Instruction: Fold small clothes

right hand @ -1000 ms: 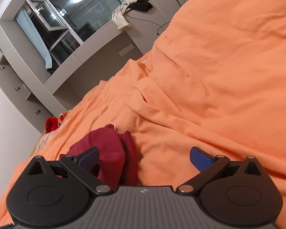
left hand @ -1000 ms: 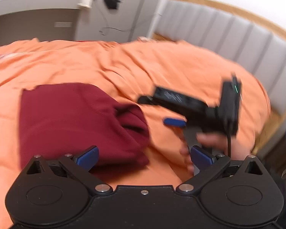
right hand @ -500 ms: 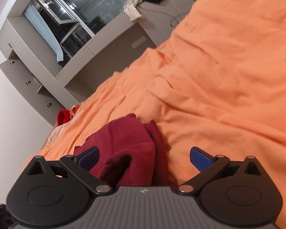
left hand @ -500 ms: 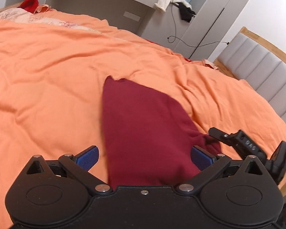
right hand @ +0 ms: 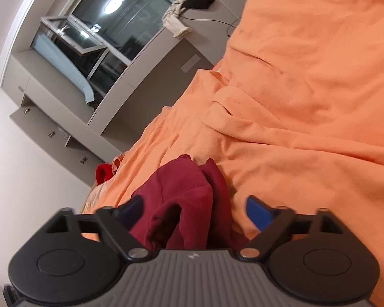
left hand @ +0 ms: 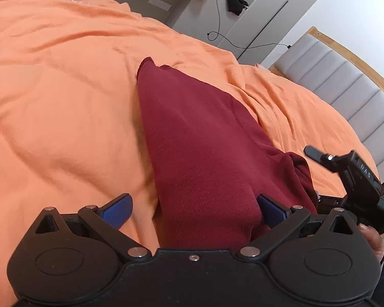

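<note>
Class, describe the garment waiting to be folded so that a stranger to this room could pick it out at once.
Start with the wide orange bedspread covering the bed. Near its middle lies one dark red knitted garment, stretched from the open left tool away toward the grey cabinets. It is the only dark cloth lying on the orange; the brighter red item sits far off at the bed's edge.

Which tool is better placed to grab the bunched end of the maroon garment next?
Right, probably. The right tool is open with the maroon garment's bunched folds between its fingers; the left tool straddles the flat, smooth part.
</note>
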A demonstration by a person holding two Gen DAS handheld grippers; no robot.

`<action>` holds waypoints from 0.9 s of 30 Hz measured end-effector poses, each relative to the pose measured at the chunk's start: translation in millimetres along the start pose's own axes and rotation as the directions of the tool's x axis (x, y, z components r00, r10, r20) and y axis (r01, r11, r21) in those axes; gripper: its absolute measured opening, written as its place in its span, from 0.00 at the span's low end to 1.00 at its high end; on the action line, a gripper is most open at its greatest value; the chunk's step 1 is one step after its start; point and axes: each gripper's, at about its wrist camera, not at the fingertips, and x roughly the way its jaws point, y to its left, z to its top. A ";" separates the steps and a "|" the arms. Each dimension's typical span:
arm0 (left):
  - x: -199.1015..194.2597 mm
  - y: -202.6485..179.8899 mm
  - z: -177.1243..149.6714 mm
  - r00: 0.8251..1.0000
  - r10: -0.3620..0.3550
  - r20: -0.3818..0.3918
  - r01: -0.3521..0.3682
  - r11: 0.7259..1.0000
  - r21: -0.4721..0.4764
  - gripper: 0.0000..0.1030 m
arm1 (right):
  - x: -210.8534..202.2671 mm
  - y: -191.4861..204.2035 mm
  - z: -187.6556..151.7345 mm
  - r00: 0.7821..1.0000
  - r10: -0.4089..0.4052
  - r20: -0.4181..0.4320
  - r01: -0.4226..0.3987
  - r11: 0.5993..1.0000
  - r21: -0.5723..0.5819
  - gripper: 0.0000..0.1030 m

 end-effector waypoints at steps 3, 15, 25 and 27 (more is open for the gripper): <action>1.7 -0.7 -3.0 1.000 -0.001 0.018 0.001 1.000 0.023 1.00 | -3.0 3.5 -3.9 1.000 -0.005 -0.015 0.004 0.999 -0.054 0.61; 7.2 -1.6 -11.8 0.997 -0.015 0.080 0.008 0.996 0.094 1.00 | -17.4 15.4 -11.4 0.998 -0.043 -0.056 0.030 0.975 -0.219 0.10; 7.7 -2.4 -19.7 0.993 -0.011 0.114 -0.002 0.994 0.110 1.00 | -12.0 -6.7 -10.4 0.994 -0.041 -0.103 0.030 0.993 -0.112 0.71; 6.3 -0.7 -21.6 0.993 -0.017 0.117 0.004 0.994 0.110 1.00 | -17.1 -6.3 -4.2 0.997 -0.034 -0.070 0.028 0.996 -0.087 0.85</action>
